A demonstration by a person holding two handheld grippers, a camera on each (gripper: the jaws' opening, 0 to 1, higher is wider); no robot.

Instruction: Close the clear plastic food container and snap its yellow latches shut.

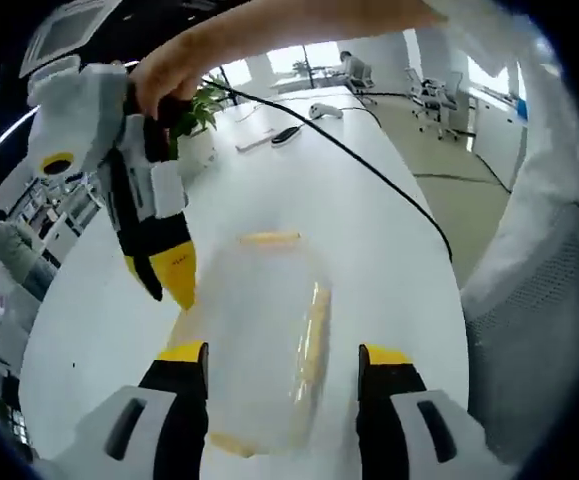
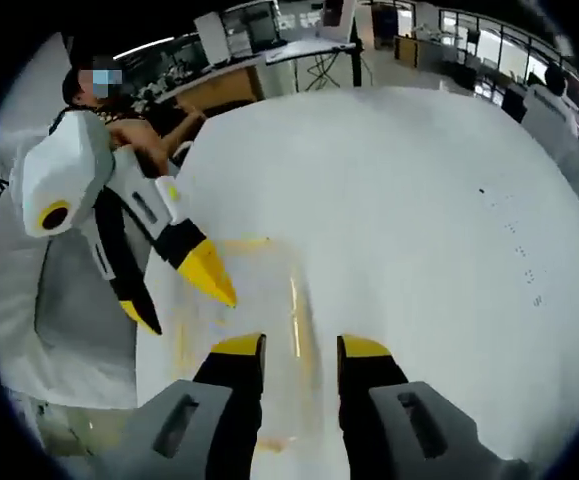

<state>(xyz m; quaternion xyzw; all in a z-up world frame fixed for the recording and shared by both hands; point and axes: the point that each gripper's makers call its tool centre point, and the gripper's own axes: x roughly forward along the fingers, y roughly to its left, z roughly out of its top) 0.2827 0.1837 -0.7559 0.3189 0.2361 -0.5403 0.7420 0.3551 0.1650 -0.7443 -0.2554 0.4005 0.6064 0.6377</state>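
One clear container (image 1: 264, 340) on white table (image 1: 369, 230), yellow latches, left tool (image 1: 282, 357) wide apart, right tool (image 2: 300, 345) narrowly apart, neither gripping

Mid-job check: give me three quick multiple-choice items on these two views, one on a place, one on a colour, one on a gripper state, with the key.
1. Where does the clear container sit?
A. On the floor
B. On the white table
C. On a chair

2. What colour are the container's latches?
A. Yellow
B. Blue
C. Red

3. How do the left gripper jaws stand?
A. Shut on a cable
B. Shut tight together
C. Open, on either side of the container

Key: 1 B, the container rests on the white tabletop. 2 A, yellow strips show along its edges. 3 C, a wide gap separates the jaws, with the container between them.
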